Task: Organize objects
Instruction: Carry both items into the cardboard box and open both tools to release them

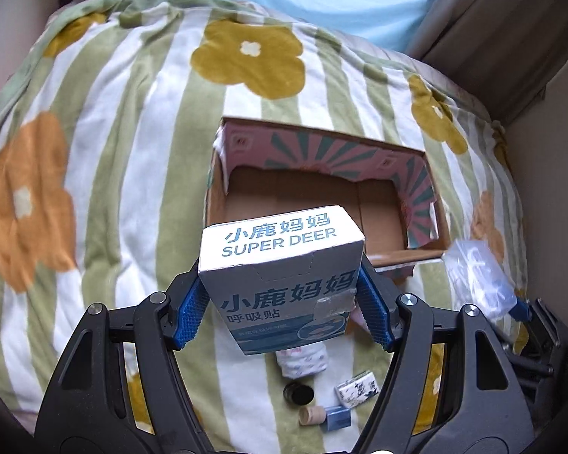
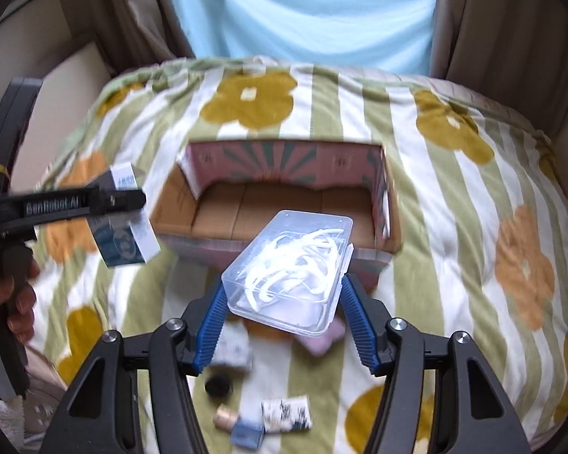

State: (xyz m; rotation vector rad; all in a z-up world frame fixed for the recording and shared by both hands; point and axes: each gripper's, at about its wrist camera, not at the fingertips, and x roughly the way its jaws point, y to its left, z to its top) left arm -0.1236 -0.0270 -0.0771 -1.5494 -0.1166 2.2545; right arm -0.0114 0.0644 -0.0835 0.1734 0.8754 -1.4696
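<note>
My left gripper [image 1: 284,295] is shut on a blue-and-white "SUPER DEER" carton [image 1: 284,265], held above the flowered blanket just in front of the open cardboard box [image 1: 394,223]. My right gripper [image 2: 284,299] is shut on a clear plastic case [image 2: 291,276] with white pieces inside, held in front of the same cardboard box [image 2: 223,212], whose inside looks empty. The left gripper with its carton [image 2: 125,238] shows at the left of the right wrist view. The clear case [image 1: 477,276] shows at the right of the left wrist view.
Small items lie on the blanket [image 1: 94,151] below the grippers: a black round lid [image 1: 298,392], a tan cylinder [image 1: 311,415], a small blue box [image 1: 337,418], a black-and-white packet [image 1: 358,387], a white patterned roll [image 1: 303,361]. Beige curtains and a light blue one hang behind.
</note>
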